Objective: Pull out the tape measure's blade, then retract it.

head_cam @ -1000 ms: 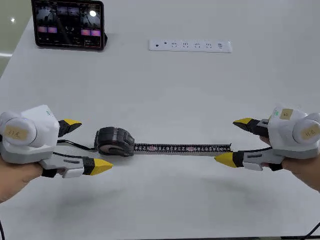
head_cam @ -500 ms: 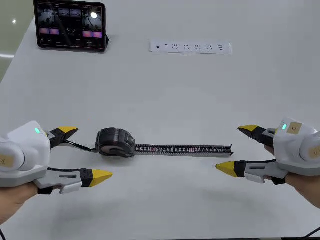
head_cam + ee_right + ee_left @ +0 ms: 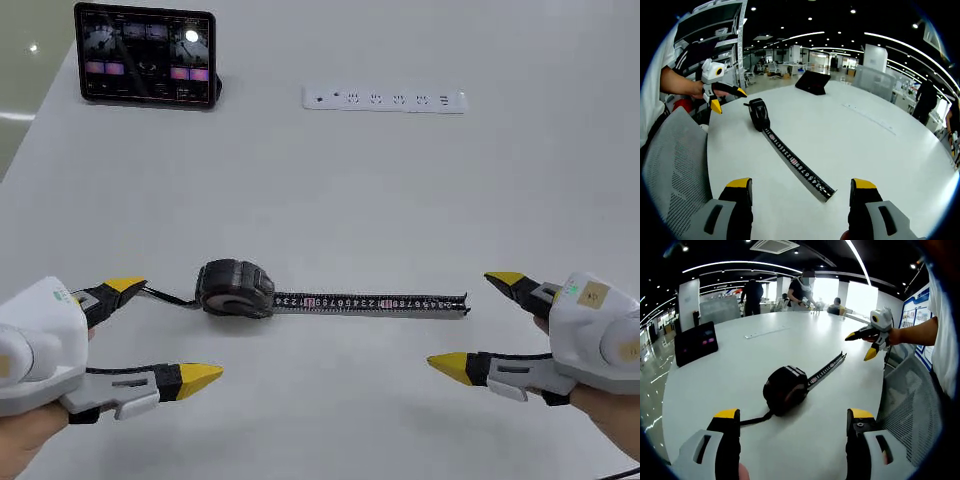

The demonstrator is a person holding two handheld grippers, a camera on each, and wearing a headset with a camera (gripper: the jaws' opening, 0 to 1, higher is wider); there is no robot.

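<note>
Fingers (image 3: 195, 376) on the left gripper (image 3: 165, 330) and right gripper (image 3: 472, 320) stood spread, flanking the black rubbery tape measure (image 3: 235, 289); its extended numbered blade (image 3: 370, 302), unheld, could snap back uncontrolled.

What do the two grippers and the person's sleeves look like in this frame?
The left gripper and the right gripper both have rounded white bodies, black jaws and pointed yellow tips. The right one bears a tan sticker on its body. The person wears a white short-sleeved top.
</note>
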